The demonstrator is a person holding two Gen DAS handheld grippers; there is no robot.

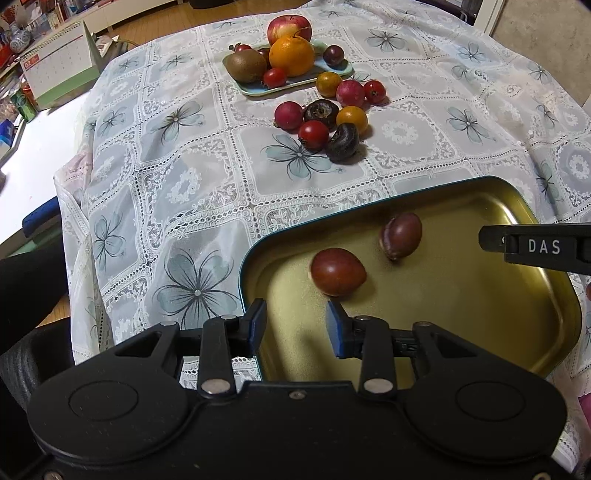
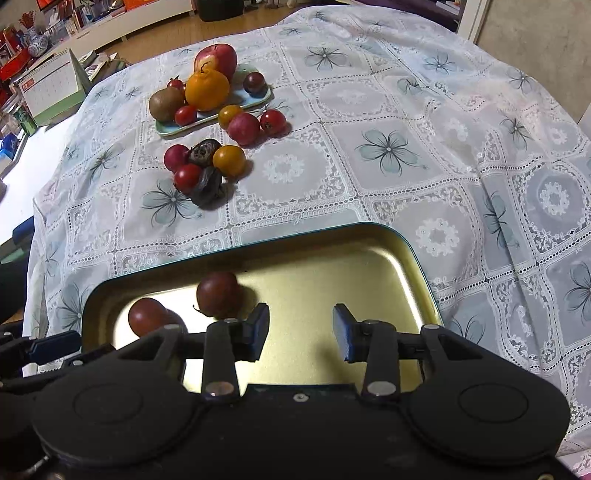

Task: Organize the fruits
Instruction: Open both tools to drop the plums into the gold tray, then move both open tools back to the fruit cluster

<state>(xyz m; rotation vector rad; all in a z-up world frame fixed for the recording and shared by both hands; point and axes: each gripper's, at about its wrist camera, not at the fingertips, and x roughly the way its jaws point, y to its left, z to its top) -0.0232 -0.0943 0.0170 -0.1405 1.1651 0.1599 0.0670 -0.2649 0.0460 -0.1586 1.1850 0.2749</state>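
Note:
A gold metal tray lies near me with two dark red plums in it; the right wrist view shows the same plums. My left gripper hovers open over the tray's near left corner, empty. My right gripper is open and empty above the tray's middle; one of its arms shows in the left wrist view. Several loose small fruits lie farther out on the cloth.
A pale green tray at the back holds an apple, an orange, a kiwi and small fruits. The lace floral tablecloth drapes over the table edges. A desk calendar stands at far left.

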